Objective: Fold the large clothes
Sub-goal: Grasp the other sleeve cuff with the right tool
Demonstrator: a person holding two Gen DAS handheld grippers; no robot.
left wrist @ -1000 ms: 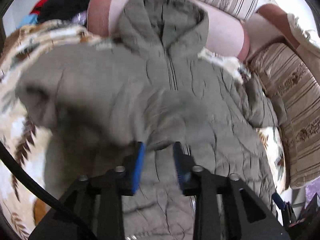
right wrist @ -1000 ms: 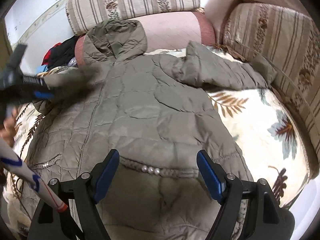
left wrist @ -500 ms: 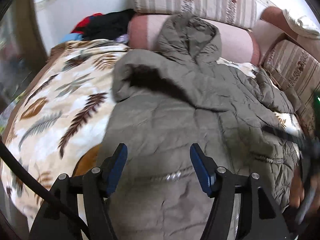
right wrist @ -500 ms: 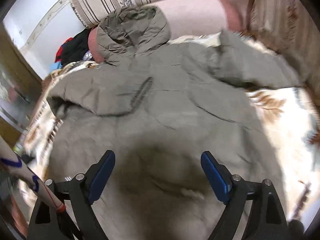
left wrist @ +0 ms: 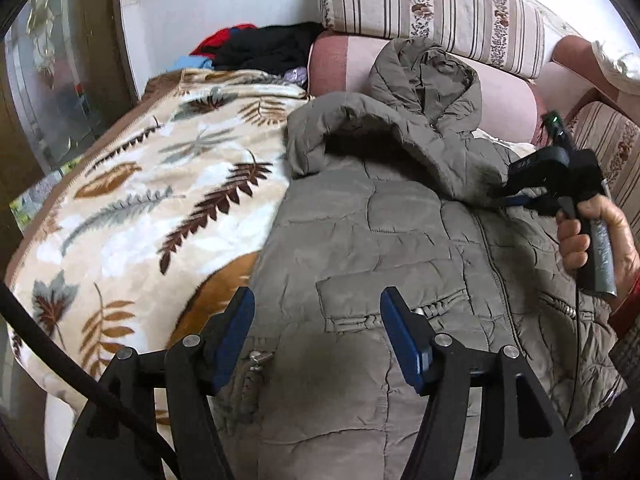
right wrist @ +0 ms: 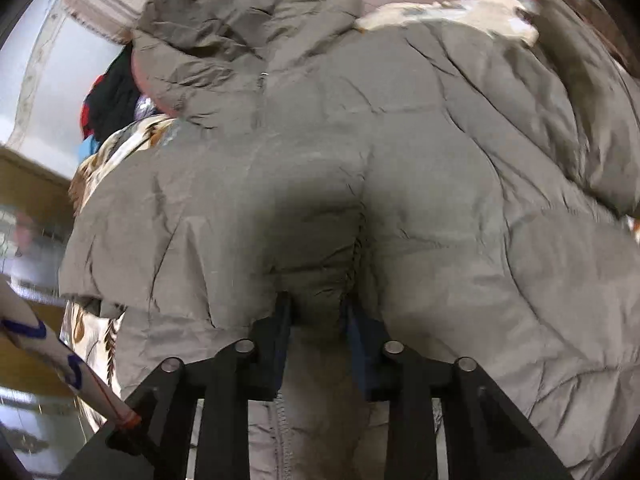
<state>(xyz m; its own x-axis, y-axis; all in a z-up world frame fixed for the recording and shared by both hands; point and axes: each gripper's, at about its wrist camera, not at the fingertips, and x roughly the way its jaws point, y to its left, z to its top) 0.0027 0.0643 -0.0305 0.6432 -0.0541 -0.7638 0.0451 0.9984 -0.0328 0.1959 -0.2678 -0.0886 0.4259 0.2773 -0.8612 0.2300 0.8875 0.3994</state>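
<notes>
Right gripper (right wrist: 320, 320) closing, pinching puffy jacket (right wrist: 400, 160) fabric; left gripper (left wrist: 316, 332) released; we fear slippery fold escaping.

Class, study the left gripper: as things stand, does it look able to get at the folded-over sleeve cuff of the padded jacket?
Probably yes. The left gripper hangs open over the jacket, nothing between its jaws, and the sleeve cuff lies exposed ahead, uncovered.

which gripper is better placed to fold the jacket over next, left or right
Right, probably: the right gripper is closing with a bunch of the jacket between its fingers. The left gripper hangs open above it.
</notes>
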